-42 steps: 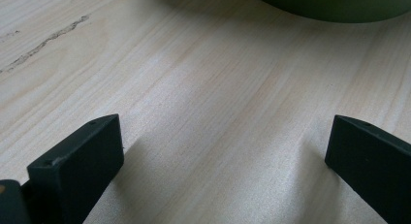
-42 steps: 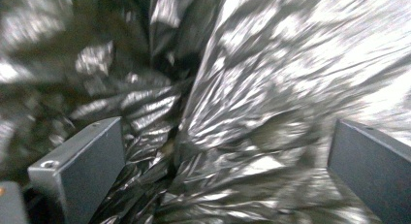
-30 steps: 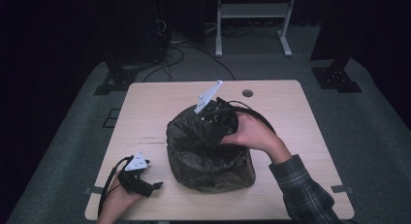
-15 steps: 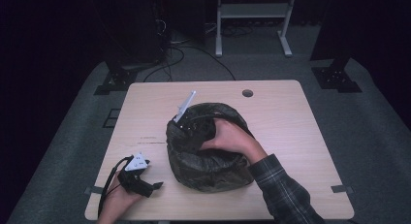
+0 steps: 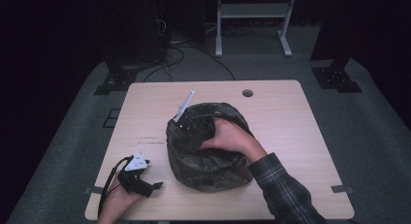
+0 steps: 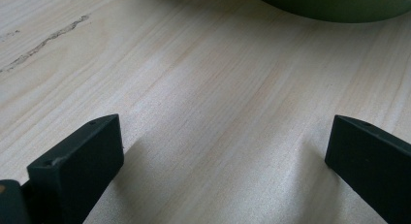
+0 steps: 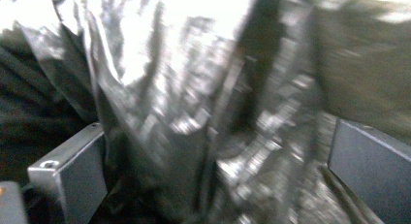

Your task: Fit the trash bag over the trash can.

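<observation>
Resting on pale wooden table, room seemingly dark

No legible text or labels anywhere.

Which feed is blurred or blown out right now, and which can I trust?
Right gripper view: motion-blurred, with glare whiting out the top of the shiny bag. Left gripper view: sharp on the table, jaws casting soft shadows. High view: evenly lit tabletop, dark surroundings, bag folds hard to read.
</observation>
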Available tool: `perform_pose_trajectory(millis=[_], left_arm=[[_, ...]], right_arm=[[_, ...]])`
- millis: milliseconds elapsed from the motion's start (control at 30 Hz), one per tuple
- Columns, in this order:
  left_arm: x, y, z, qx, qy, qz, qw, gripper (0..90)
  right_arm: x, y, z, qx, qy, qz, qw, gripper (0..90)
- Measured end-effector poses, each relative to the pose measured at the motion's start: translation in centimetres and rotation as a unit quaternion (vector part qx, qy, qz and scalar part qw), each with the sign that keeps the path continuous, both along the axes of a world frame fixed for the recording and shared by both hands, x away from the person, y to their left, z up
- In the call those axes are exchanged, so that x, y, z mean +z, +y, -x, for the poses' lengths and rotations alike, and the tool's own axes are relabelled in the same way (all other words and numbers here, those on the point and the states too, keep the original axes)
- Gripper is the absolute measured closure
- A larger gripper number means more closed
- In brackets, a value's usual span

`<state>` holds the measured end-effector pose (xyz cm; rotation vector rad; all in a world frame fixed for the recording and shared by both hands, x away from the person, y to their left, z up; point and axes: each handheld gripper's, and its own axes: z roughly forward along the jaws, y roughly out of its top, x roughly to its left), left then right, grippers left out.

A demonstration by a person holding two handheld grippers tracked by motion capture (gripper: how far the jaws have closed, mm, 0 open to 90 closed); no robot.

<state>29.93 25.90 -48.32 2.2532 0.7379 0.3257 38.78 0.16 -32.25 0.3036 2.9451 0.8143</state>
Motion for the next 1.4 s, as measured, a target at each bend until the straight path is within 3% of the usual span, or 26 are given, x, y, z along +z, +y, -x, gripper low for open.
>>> perform_pose_trajectory(millis=[200, 400, 533, 667, 833, 1033, 1167, 1400], left_arm=[[0.0, 0.0, 0.0, 0.0, 0.0, 0.0, 1.0, 0.0], [0.0, 0.0, 0.0, 0.0, 0.0, 0.0, 1.0, 0.0], [0.0, 0.0, 0.0, 0.0, 0.0, 0.0, 1.0, 0.0], [0.0, 0.0, 0.0, 0.0, 0.0, -0.001, 1.0, 0.0], [0.0, 0.0, 0.0, 0.0, 0.0, 0.0, 1.0, 0.0], [0.0, 0.0, 0.0, 0.0, 0.0, -0.001, 1.0, 0.0], [0.0, 0.0, 0.0, 0.0, 0.0, -0.001, 1.0, 0.0], [0.0, 0.0, 0.0, 0.0, 0.0, 0.0, 1.0, 0.0]], right_arm=[[0.8, -2.6, -1.3, -0.038, -0.01, 0.0, 0.9992, 0.0], [0.7, -3.1, -2.0, -0.056, -0.011, 0.005, 0.9984, 0.0], [1.4, -3.3, -1.2, -0.043, -0.018, -0.01, 0.9988, 0.0], [2.3, -3.0, 0.6, -0.019, -0.019, -0.025, 0.9993, 0.0], [1.3, -1.8, 2.4, 0.009, -0.008, -0.009, 0.9999, 0.0], [-0.2, -0.5, 2.8, 0.021, 0.006, 0.01, 0.9997, 0.0], [0.5, -1.0, 2.6, 0.017, -0.002, -0.011, 0.9998, 0.0], [3.4, -4.4, 2.3, -0.015, -0.031, -0.062, 0.9975, 0.0]])
